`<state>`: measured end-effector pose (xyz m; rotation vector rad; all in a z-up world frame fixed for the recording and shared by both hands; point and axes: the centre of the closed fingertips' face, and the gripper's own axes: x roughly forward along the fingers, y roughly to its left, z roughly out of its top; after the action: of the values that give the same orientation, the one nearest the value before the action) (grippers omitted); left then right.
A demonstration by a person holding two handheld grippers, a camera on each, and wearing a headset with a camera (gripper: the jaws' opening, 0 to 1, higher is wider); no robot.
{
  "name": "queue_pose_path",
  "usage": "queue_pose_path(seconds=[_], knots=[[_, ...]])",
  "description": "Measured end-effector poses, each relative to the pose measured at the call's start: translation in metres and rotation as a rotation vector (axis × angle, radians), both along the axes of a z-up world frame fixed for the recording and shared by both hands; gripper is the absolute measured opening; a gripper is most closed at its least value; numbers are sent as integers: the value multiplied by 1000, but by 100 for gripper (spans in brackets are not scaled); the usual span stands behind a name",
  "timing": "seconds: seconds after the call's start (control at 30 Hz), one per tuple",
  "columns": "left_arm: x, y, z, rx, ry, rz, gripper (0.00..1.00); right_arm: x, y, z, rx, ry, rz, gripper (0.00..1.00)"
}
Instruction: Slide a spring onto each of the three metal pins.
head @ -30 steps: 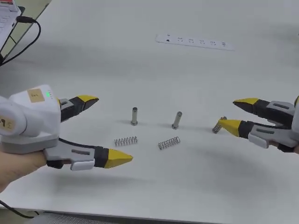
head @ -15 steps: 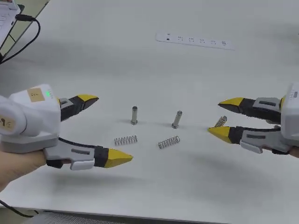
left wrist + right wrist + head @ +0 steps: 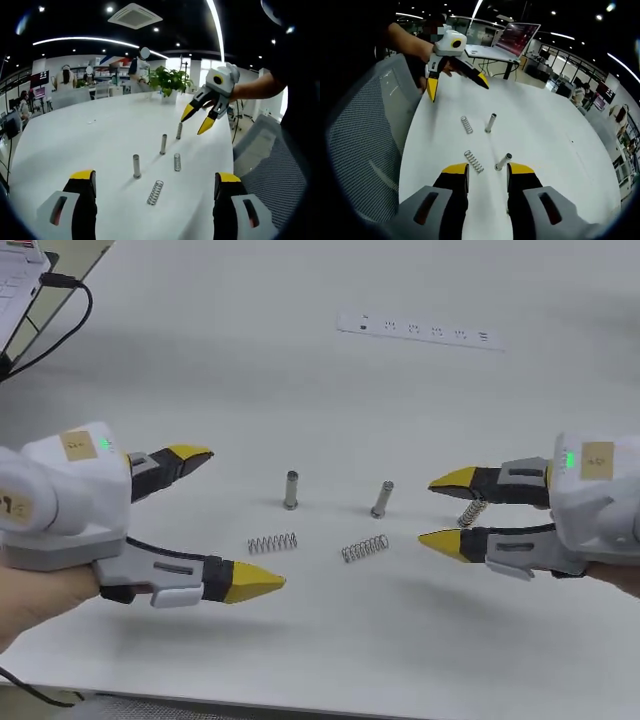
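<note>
Three small metal pins stand in a row on the white table (image 3: 330, 640): a left pin (image 3: 291, 490), a middle pin (image 3: 382, 498), and a right pin (image 3: 470, 512) with a spring around it, leaning and partly hidden between my right gripper's jaws. Two loose springs (image 3: 272, 542) (image 3: 363, 548) lie in front of the bare pins. My left gripper (image 3: 240, 518) stands wide open left of them, empty. Open and empty too, my right gripper (image 3: 430, 510) hovers by the right pin. The left gripper view has the pins (image 3: 136, 166) (image 3: 163, 144) and springs (image 3: 155, 192) (image 3: 177, 162) ahead.
A white power strip (image 3: 420, 330) lies at the far side of the table. A black cable (image 3: 60, 320) loops at the far left beside a laptop (image 3: 15, 280). A mesh office chair (image 3: 365, 140) stands at the table's near edge.
My right gripper has moved left toward the pins, its jaws now around the right pin with the spring. The left gripper, the loose springs and the other pins stay put.
</note>
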<state>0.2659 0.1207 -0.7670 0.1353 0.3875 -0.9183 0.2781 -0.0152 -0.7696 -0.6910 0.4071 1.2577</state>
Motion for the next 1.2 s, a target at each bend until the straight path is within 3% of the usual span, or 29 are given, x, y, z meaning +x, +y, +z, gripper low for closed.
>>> queue_pose_path(seconds=[0.4,0.77,1.2], knots=[[-1,1,1,3,0,-2,95,-7,21,-29,-65,86,96,24],[1,3,5,0,-20,14,94,0,30,-55,-121,140,104,23],[-1,7,2,2,-11,18,94,7,27,-76,-167,188,82,19]])
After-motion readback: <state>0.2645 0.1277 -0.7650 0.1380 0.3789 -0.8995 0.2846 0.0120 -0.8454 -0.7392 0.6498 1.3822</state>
